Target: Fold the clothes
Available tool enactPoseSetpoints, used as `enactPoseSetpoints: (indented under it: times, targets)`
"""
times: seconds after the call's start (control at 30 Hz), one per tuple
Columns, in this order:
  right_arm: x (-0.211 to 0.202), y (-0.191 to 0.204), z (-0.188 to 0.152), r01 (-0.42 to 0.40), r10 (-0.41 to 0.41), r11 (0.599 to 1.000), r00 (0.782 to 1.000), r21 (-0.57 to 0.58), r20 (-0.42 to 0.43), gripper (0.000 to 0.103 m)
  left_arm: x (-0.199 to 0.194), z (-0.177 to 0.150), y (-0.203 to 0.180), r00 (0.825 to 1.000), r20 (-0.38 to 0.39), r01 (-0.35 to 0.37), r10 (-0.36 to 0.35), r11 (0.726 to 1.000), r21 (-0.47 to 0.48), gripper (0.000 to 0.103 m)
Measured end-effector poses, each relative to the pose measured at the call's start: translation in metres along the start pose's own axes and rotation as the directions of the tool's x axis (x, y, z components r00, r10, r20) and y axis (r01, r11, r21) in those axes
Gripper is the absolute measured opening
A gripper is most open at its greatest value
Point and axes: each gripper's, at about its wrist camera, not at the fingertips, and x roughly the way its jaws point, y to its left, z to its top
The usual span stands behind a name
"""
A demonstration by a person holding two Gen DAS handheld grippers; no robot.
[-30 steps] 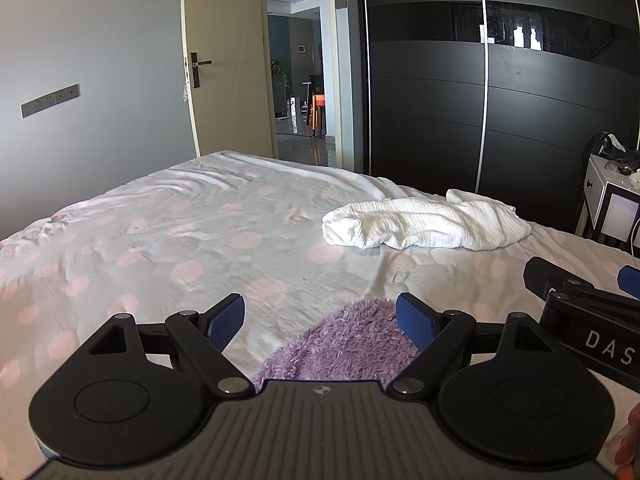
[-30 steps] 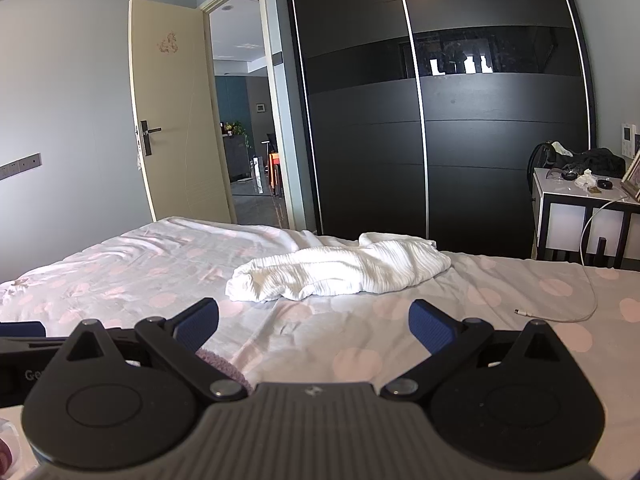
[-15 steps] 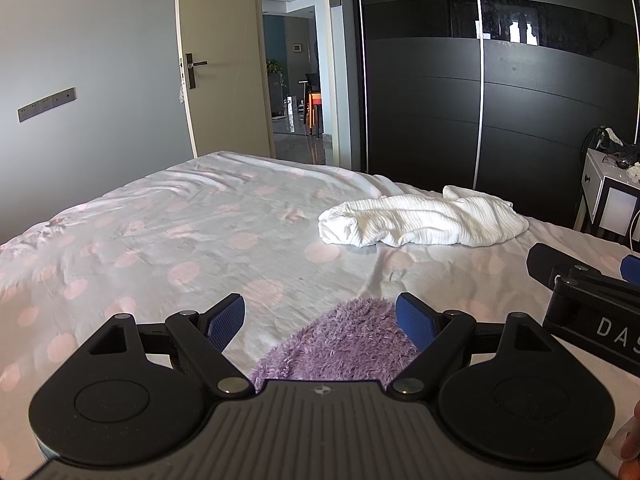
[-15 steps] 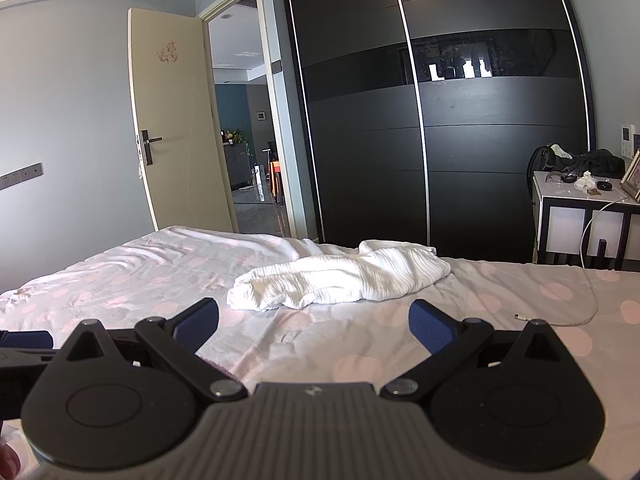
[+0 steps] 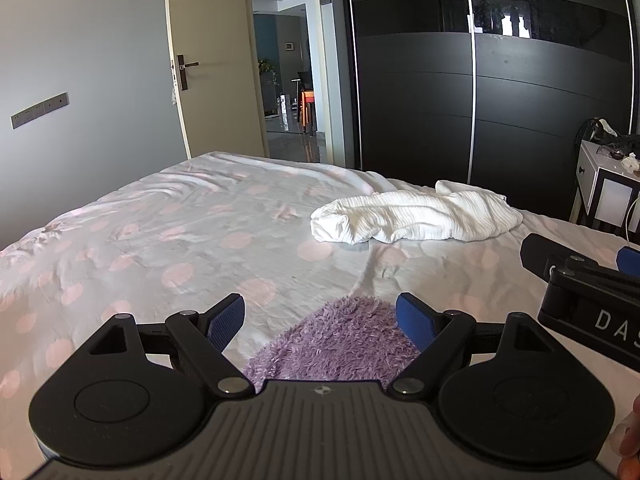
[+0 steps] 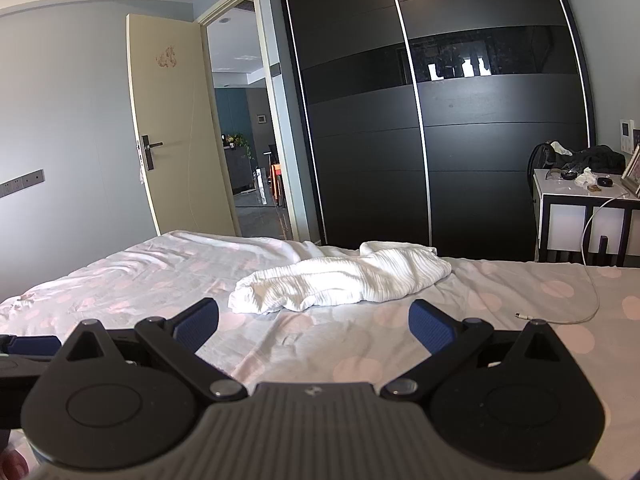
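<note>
Left wrist view looks across a bed (image 5: 168, 240) with a pink-dotted sheet; the left gripper (image 5: 320, 320) hovers with its blue pads spread wide, released, a fuzzy purple garment (image 5: 336, 348) lying on the sheet just below and between them. A crumpled white garment (image 5: 416, 218) sits farther off toward the black wardrobe (image 5: 480, 100). The right gripper (image 6: 314, 322) likewise stands released, holding nothing, pointed at that white garment (image 6: 344, 280); a white cable (image 6: 588, 292) trails beside it.
</note>
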Motion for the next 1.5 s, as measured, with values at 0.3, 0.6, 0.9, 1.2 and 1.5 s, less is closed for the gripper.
enactPoseSetpoints:
  times: [0.3,0.6,0.9,1.2,1.5]
  targets:
    - [0.002,-0.005,0.000,-0.005,0.005,1.000,1.000,0.011,-0.007,0.102,0.002,0.002,-0.004,1.000,-0.004,-0.003,0.003,1.000,0.012,0.083]
    - [0.006,-0.012,0.001,-0.016,0.016,1.000,1.000,0.026,-0.015,0.102,0.004,0.004,-0.010,1.000,-0.012,-0.014,0.014,1.000,0.027,0.083]
    - [0.008,-0.016,0.000,-0.030,0.030,0.999,0.999,0.036,-0.023,0.102,0.006,0.006,-0.014,0.999,-0.022,-0.023,0.024,0.999,0.042,0.083]
    - [0.016,-0.016,-0.003,-0.049,0.051,0.998,0.998,0.035,-0.044,0.102,0.014,0.004,-0.008,0.998,-0.057,-0.017,0.019,0.999,0.033,0.083]
    - [0.047,-0.004,0.003,-0.156,0.151,0.986,0.985,-0.056,-0.080,0.102,0.037,0.007,0.012,0.994,-0.107,-0.007,0.008,1.000,0.011,0.083]
